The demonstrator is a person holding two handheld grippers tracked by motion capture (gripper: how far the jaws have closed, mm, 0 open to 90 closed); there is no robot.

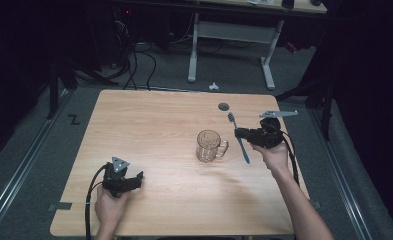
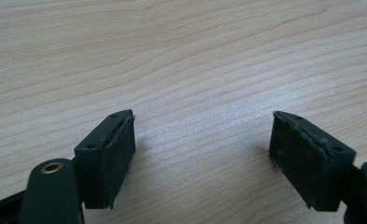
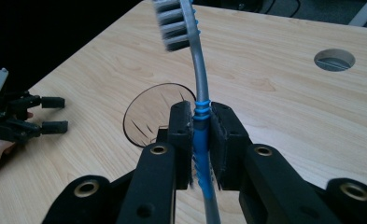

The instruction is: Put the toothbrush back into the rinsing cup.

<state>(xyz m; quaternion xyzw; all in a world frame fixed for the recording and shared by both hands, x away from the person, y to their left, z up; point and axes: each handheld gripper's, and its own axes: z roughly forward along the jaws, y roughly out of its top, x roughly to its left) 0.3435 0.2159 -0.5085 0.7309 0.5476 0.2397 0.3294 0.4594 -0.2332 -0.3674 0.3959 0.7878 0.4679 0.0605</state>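
One blue-and-grey plastic toothbrush [image 3: 200,116], one clear glass mug with a handle [image 1: 210,145], two grippers. The toothbrush has a grey bristle head and a ribbed blue grip. The right gripper [image 3: 201,122] clamps it, just right of the mug. The mug stands empty. The left gripper [image 2: 202,140], well left of the mug, gapes wide, holding nothing.

I work at a light wooden table [image 1: 149,125] with a round cable hole [image 1: 224,106] near its far edge. Grey carpet [image 1: 34,135] surrounds it, with a small black Z-shaped mark [image 1: 74,119] on the floor to my left. Beyond the table I see a white-legged desk [image 1: 231,35], a small white object [image 1: 213,86] on the floor before it, and dark cables [image 1: 139,65] trailing nearby.
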